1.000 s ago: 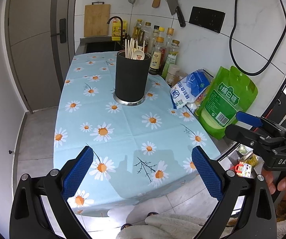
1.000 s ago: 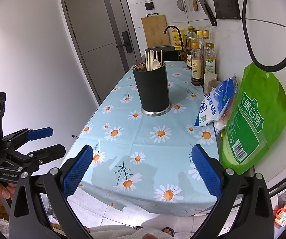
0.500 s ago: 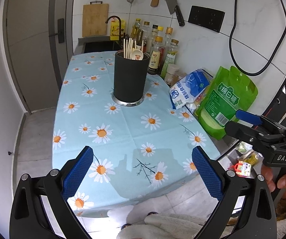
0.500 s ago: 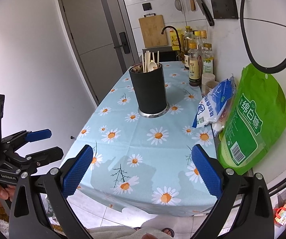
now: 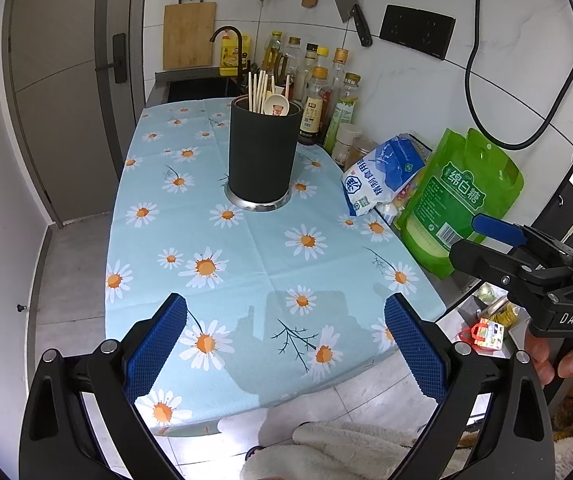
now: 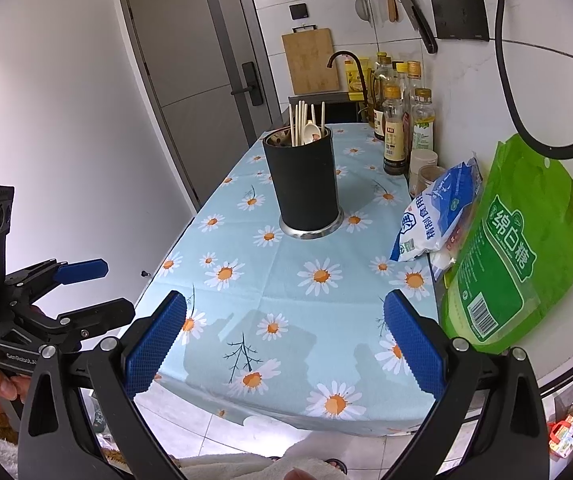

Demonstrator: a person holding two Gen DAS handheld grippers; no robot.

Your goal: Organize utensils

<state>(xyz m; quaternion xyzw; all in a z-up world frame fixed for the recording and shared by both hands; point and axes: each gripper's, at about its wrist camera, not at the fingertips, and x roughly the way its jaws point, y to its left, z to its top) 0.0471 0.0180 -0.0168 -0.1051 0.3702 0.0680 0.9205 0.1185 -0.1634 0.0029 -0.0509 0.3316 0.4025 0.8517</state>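
Utensils (image 5: 267, 92) — chopsticks and a spoon — stand in the black holder (image 5: 262, 152) at 12 o'clock on the desk (image 5: 246, 256). Left tongs (image 5: 285, 344) and right tongs (image 6: 284, 342) gape empty at its near edge; approach from above, pinching one handle at a time.

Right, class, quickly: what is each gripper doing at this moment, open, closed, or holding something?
Left gripper: open, jaws wide apart, holding nothing.
Right gripper: open, jaws wide apart, holding nothing.
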